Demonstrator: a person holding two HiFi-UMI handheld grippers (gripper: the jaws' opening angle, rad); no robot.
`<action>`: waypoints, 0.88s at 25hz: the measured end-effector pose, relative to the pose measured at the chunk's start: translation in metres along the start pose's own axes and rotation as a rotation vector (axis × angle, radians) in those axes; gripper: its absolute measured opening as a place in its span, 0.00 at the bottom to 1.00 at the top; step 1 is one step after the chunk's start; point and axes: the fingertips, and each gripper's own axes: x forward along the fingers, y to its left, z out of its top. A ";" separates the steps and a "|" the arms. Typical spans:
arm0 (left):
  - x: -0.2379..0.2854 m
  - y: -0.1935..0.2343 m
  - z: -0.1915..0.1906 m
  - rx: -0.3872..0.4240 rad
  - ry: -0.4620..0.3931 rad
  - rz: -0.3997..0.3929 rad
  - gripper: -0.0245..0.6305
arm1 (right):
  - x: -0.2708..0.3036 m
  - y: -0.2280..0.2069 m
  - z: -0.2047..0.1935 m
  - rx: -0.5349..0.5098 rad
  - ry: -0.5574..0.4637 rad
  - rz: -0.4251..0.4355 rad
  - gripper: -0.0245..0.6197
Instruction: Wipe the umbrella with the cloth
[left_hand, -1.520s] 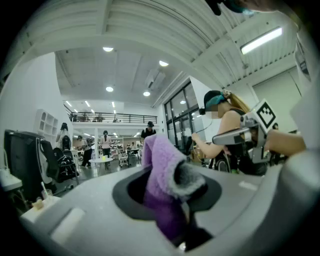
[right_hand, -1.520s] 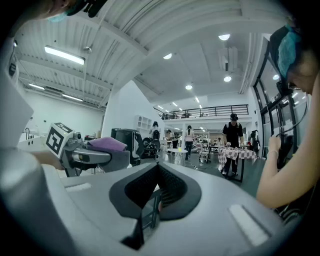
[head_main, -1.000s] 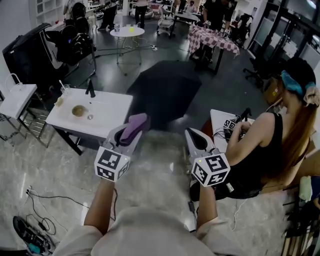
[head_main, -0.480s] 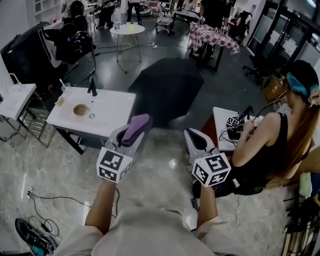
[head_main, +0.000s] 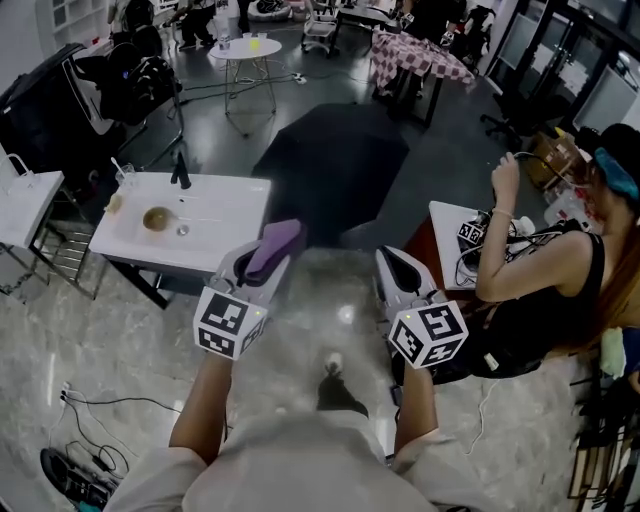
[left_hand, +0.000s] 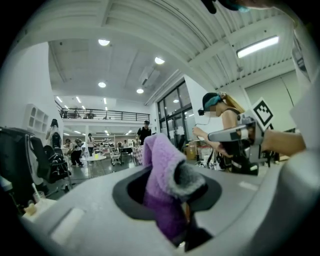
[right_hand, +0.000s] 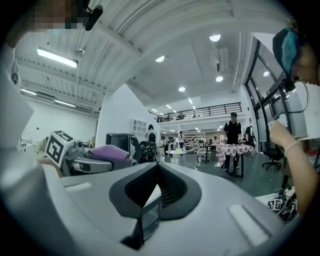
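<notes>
An open black umbrella lies on the dark floor ahead of me, its canopy spread wide. My left gripper is shut on a purple cloth, which sticks up from its jaws; in the left gripper view the purple cloth fills the gap between them. My right gripper is shut with nothing in it and is held level beside the left one. Both grippers are short of the umbrella's near edge.
A white table with a bowl stands left of the umbrella. A seated person works at a small white table on the right. A round table and a chequered table stand beyond. Cables lie on the floor.
I have stepped forward a little with both grippers; the umbrella and white table look slightly nearer. The seated person has raised an arm. Both grips are unchanged.
</notes>
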 end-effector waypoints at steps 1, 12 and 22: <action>0.007 0.005 -0.002 -0.004 0.004 0.001 0.22 | 0.007 -0.005 -0.001 -0.001 0.007 -0.004 0.04; 0.157 0.076 -0.008 -0.010 0.010 0.036 0.23 | 0.133 -0.131 -0.013 0.021 0.014 0.044 0.04; 0.309 0.139 0.010 -0.024 0.028 0.096 0.23 | 0.237 -0.266 0.004 -0.023 0.015 0.089 0.04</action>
